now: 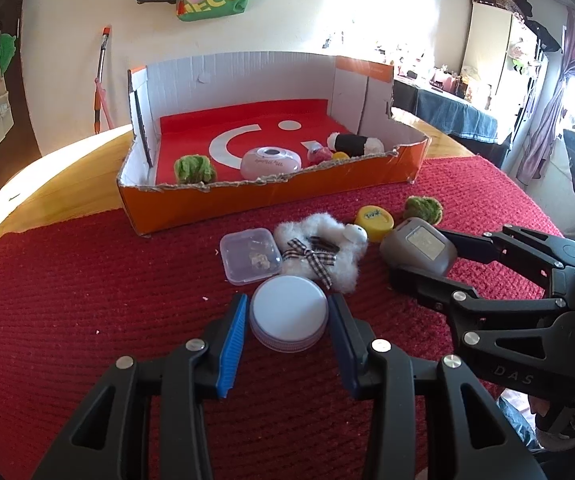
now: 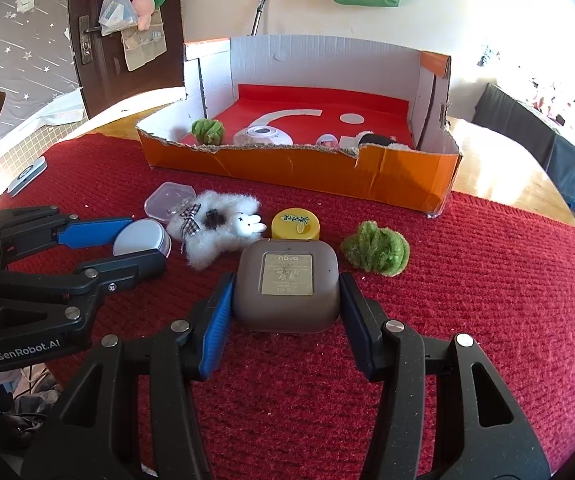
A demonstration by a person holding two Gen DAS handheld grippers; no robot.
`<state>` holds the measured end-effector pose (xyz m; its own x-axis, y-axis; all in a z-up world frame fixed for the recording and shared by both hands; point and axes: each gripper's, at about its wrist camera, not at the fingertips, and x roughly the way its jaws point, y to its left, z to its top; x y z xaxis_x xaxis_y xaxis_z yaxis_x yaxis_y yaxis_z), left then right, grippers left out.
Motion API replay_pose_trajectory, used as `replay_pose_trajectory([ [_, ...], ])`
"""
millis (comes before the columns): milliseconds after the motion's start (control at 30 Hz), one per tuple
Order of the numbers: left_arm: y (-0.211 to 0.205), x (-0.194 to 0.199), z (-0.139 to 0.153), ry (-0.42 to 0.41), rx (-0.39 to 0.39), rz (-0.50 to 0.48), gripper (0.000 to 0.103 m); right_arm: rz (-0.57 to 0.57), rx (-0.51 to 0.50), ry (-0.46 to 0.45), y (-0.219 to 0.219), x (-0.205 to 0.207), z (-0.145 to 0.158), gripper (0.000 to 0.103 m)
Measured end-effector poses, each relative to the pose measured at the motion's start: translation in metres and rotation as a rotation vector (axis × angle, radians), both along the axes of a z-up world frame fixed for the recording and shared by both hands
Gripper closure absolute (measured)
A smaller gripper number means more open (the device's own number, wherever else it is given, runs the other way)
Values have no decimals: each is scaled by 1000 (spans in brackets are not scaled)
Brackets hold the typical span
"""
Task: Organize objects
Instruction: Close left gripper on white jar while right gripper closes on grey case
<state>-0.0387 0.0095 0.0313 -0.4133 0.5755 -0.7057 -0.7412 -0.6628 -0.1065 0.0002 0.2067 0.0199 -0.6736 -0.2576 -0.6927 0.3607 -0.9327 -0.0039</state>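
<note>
While both grippers sat clamped on their loads, I weighed what might slip. My left gripper (image 1: 287,320) had its pads pressed against the sides of the round white tin (image 1: 287,312), which rested on the red cloth (image 1: 67,300) just in front of the clear plastic case (image 1: 249,254). That tin was low, smooth and curved, so I judged the flat pads met it along narrow lines only; a tilt on lifting could let it squirt out or roll.

My right gripper (image 2: 287,300) was shut on the grey rounded-square box (image 2: 287,284), also down on the cloth, near the yellow cap (image 2: 296,224) and the green fuzzy ball (image 2: 375,252). Its corners were rounded and its shell looked slick, with a pale label on top; I thought a grip so low on the tapering walls might creep off.

Between the two loads lay the fluffy white toy (image 2: 211,232), soft and shaggy with a checked bow, touching the case. I feared its fibres could snag a finger as either hand rose, dragging it along.

Beyond stood the orange cardboard box (image 1: 271,196), its front wall torn ragged and low, holding several small things already. I judged that edge could catch a load carried too low, and the coarse-knit cloth could bunch under anything pushed.
</note>
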Motion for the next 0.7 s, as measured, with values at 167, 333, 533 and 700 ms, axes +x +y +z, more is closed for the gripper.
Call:
replay_pose_trajectory([
  [167,-2,3,7,20,8,0,61,4,3,23,-1,3,8,54],
  [333,-2,4,10,30,8,0,61,7,3,34,0,4,14,54],
  [533,-2,5,12,33,9,-3,61,9,3,37,0,5,17,54],
  [700,-2,3,17,37,17,-3,61,8,4,44,1,6,22,54],
])
